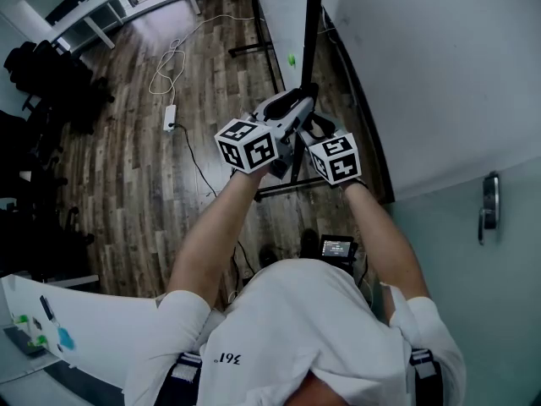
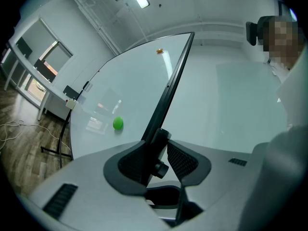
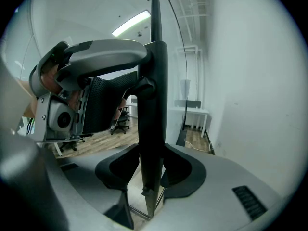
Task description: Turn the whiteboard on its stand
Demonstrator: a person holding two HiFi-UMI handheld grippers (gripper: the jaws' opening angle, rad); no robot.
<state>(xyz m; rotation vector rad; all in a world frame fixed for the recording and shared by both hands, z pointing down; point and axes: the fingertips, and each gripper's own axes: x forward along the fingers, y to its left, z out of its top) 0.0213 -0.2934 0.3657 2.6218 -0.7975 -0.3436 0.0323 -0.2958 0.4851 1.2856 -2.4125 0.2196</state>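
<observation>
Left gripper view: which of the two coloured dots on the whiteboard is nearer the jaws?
The green dot, low on the whiteboard and not far above the jaws. The orange dot sits far up, near the board's top edge.

The whiteboard (image 2: pixel 130 81) is white, framed black, with one green magnet (image 2: pixel 118 123); my left hand-held gripper (image 2: pixel 161 154) is grey with black pads (image 2: pixel 186 160); the floor (image 1: pixel 127 167) is brown wood-grain.

An office, shown by white desks (image 1: pixel 101 5), black office chairs (image 1: pixel 44 76) and a whiteboard (image 2: pixel 132 88).
</observation>
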